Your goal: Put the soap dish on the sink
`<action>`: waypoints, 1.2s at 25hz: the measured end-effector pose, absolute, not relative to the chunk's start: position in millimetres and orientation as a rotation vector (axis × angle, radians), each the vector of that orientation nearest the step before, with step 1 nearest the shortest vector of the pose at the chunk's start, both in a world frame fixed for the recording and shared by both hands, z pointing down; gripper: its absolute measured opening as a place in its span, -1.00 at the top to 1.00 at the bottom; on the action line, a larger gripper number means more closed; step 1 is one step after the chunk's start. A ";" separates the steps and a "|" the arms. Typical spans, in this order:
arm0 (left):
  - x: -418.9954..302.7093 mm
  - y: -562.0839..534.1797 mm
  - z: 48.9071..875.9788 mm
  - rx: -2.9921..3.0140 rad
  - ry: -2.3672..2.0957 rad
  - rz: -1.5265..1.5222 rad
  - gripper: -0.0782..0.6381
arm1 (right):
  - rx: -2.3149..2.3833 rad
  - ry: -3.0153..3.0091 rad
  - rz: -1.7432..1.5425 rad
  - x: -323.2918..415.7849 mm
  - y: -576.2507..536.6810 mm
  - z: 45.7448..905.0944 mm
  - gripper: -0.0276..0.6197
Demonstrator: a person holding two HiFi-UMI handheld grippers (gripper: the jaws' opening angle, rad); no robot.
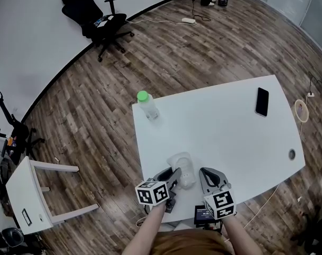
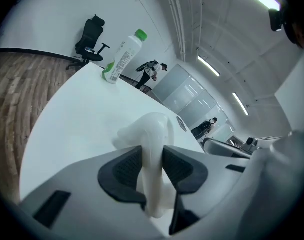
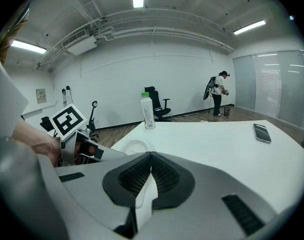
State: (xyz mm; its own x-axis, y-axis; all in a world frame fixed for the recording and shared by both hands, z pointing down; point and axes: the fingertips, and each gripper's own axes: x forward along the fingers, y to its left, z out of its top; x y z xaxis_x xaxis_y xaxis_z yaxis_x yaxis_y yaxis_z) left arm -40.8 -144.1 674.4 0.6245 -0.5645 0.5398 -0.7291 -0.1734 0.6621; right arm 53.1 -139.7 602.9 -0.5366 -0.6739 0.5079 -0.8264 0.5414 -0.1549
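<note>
A white, translucent soap dish (image 1: 185, 166) lies at the near edge of the white table (image 1: 224, 126). My left gripper (image 1: 176, 176) is shut on its near rim; in the left gripper view both dark pads press on the dish (image 2: 153, 131) from either side. My right gripper (image 1: 205, 176) rests just right of the dish, jaws shut with nothing between them. From the right gripper view the dish (image 3: 134, 146) sits to the left, beside the left gripper's marker cube (image 3: 68, 120). No sink shows in any view.
A clear bottle with a green cap (image 1: 147, 104) stands at the table's far left corner. A black phone (image 1: 262, 101) lies far right, with a cable hole (image 1: 292, 154) near the right edge. A small white side table (image 1: 28, 195) and a black office chair (image 1: 99, 20) stand on the wood floor.
</note>
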 end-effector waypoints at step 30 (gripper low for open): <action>-43.3 -134.6 674.4 1.815 -0.985 0.253 0.41 | 1.258 -2.397 0.518 60.3 -133.8 595.0 0.89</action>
State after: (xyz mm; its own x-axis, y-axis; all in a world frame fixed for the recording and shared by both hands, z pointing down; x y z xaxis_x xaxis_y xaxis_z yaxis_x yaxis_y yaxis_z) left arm -43.3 -134.6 674.4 0.6441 -0.5084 0.5716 -0.7211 -0.1541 0.6755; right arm 60.3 -133.8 595.0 -0.5248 -0.6944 0.4923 -0.8357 0.5304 -0.1428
